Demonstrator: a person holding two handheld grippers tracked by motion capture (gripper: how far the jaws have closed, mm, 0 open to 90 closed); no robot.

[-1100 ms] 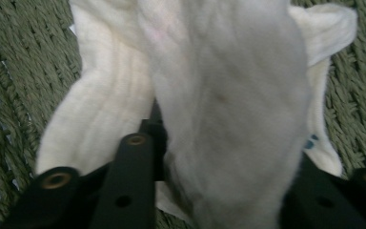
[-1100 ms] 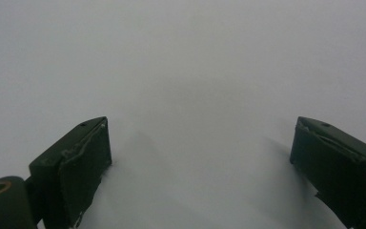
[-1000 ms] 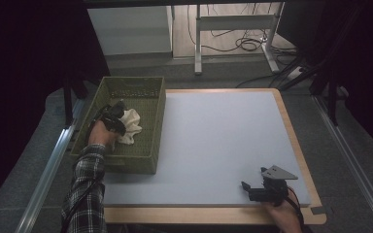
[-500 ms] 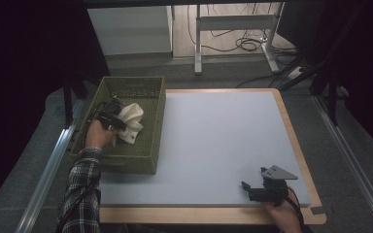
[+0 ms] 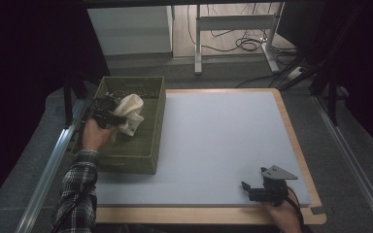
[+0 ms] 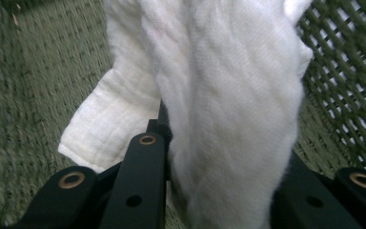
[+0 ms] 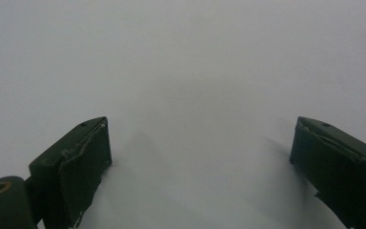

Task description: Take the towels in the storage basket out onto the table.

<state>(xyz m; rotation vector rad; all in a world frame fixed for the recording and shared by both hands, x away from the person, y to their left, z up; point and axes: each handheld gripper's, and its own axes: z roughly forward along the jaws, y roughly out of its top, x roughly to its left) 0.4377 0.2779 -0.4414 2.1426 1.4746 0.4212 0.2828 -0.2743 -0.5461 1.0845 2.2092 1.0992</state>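
A white cloth (image 5: pixel 131 112) hangs bunched from my left gripper (image 5: pixel 108 111), which is shut on it above the inside of the olive-green mesh basket (image 5: pixel 126 160). In the left gripper view the cloth (image 6: pixel 228 95) drapes between the two black jaws of the left gripper (image 6: pixel 219 191) and covers the right one, with the basket's woven floor (image 6: pixel 33 95) behind it. My right gripper (image 5: pixel 260 190) rests low near the mat's front right corner. Its jaws stand wide open over bare grey mat, with nothing between them, in the right gripper view (image 7: pixel 200 162).
The grey mat (image 5: pixel 218 141) lies on a wood-edged table (image 5: pixel 301 145), and the basket stands on its left side. Metal rails (image 5: pixel 53 160) run along both sides of the table. A stand and cables (image 5: pixel 243 43) are on the floor beyond it.
My left hand has risen with the cloth, lifting it higher over the basket and a little toward the far end. The right gripper has stayed where it was.
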